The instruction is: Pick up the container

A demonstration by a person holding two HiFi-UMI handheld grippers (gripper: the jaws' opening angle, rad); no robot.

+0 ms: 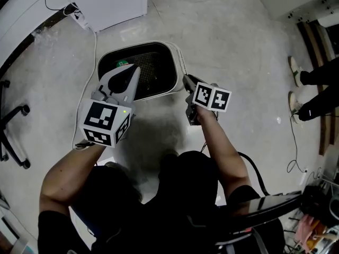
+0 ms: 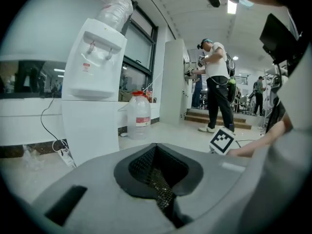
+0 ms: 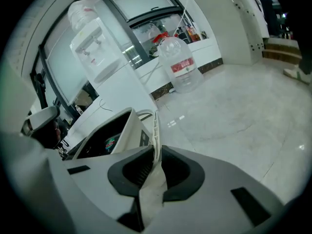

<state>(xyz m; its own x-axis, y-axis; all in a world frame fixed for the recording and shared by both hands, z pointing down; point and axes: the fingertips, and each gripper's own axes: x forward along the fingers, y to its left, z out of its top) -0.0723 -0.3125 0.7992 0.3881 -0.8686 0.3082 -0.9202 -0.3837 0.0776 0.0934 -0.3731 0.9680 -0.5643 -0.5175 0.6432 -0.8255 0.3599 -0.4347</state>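
The container [image 1: 177, 62] is a white bin with a dark inside, standing on the pale floor. A small green thing [image 1: 123, 64] lies in it. My right gripper [image 1: 186, 80] is shut on the thin white handle [image 3: 156, 130] at the bin's right rim. In the right gripper view the bin's wall [image 3: 124, 128] shows just left of the right gripper [image 3: 153, 172]. My left gripper [image 1: 135, 72] hangs over the bin's near-left part, shut, with nothing between its mesh pads [image 2: 161, 186]. Whether it touches the bin I cannot tell.
A white water dispenser [image 1: 111, 1] stands just behind the bin, with a cable and power strip [image 1: 79, 17] beside it. A large water bottle [image 3: 181, 65] sits on the floor further off. Chair legs [image 1: 13, 136] are at the left, a person's shoes [image 1: 295, 73] at the right.
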